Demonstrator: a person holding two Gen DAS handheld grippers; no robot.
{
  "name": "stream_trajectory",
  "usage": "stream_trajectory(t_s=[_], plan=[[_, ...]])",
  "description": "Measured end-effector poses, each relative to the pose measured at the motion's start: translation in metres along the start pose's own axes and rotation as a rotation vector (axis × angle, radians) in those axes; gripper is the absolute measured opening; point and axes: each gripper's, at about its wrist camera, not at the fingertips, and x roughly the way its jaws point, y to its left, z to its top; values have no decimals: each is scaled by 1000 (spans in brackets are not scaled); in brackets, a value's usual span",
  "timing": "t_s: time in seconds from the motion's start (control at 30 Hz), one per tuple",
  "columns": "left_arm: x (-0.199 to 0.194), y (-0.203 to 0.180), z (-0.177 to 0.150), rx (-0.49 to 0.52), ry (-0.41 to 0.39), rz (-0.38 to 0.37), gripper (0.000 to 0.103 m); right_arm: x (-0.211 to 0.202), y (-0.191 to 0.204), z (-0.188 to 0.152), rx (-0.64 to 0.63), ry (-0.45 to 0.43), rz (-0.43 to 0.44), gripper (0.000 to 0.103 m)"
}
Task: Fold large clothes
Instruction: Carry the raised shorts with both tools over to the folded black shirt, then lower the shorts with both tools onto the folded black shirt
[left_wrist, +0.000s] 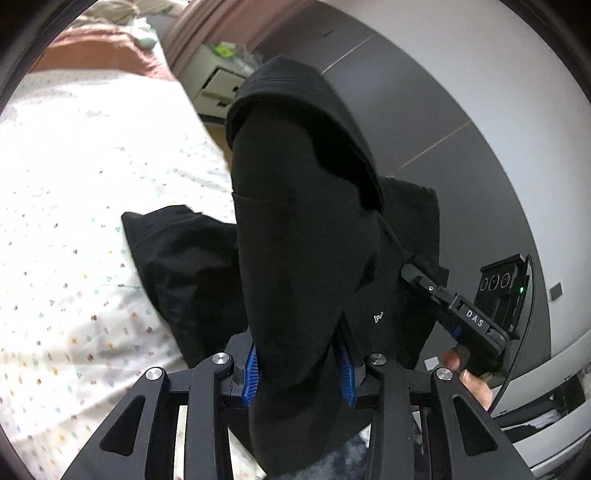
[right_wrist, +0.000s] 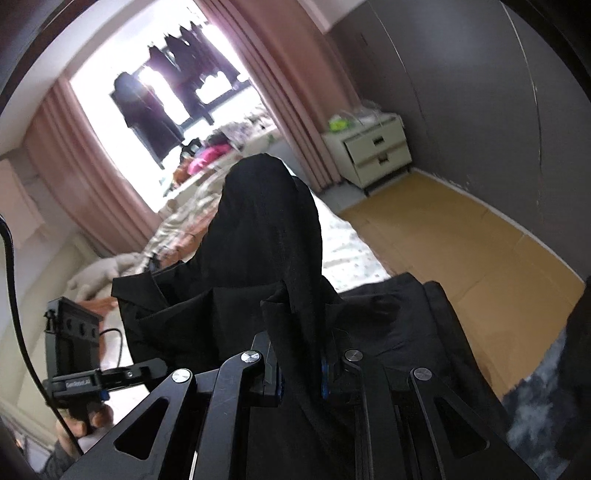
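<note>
You have the black garment (left_wrist: 295, 229) pinched in both tools. The left gripper (left_wrist: 300, 373) is clamped on a thick bunch of its fabric at the bottom centre of the left wrist view, blue pads (left_wrist: 251, 373) pressed in on either side. The right gripper (right_wrist: 301, 373) is nearly closed on a thinner fold at the bottom centre of its own view. The garment hangs between them, part of it trailing over the dotted bedsheet (left_wrist: 74, 221) at the left of the left view.

The bunch in your left jaws looks thick and rounded; in my judgement it could slip out under a sharp tug, or hidden layers could fold crooked. The trailing part may drag and wrinkle on the sheet.

Dark cloth covers the middle of both views, so you cannot make out seams, sleeves or which edge you hold. The right tool's pads are mostly buried in fabric. Background detail is blurred.
</note>
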Motion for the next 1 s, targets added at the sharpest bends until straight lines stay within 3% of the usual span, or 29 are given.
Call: stream_trajectory(t_s=[0.07,0.13,0.2,0.27,0.33,0.5,0.83,0.9,1.0], plan=[[11,19,2,-40,17,4,37,20,-6,1,11,32,-35,17],[23,40,1,-95,48,25,44,37,-14,1,34,62,-119,30],[31,55,-2,-132,68,37,69,48,-27,-3,94,87,-208,47],[31,65,-8,-147,53,30,76,43,-37,-10,145,81,-211,54],[30,68,-16,-127,50,34,76,29,-39,-22,149,63,-200,57],[36,67,-42,-116,94,29,76,-18,-43,-60,132,24,-280,61],[50,62,-81,-94,140,70,76,-73,-92,-141,335,-19,-307,62],[50,65,-80,-105,135,76,76,-76,-98,-152,392,-33,-314,79],[52,73,-74,-124,126,75,76,-70,-102,-161,443,-46,-275,79]])
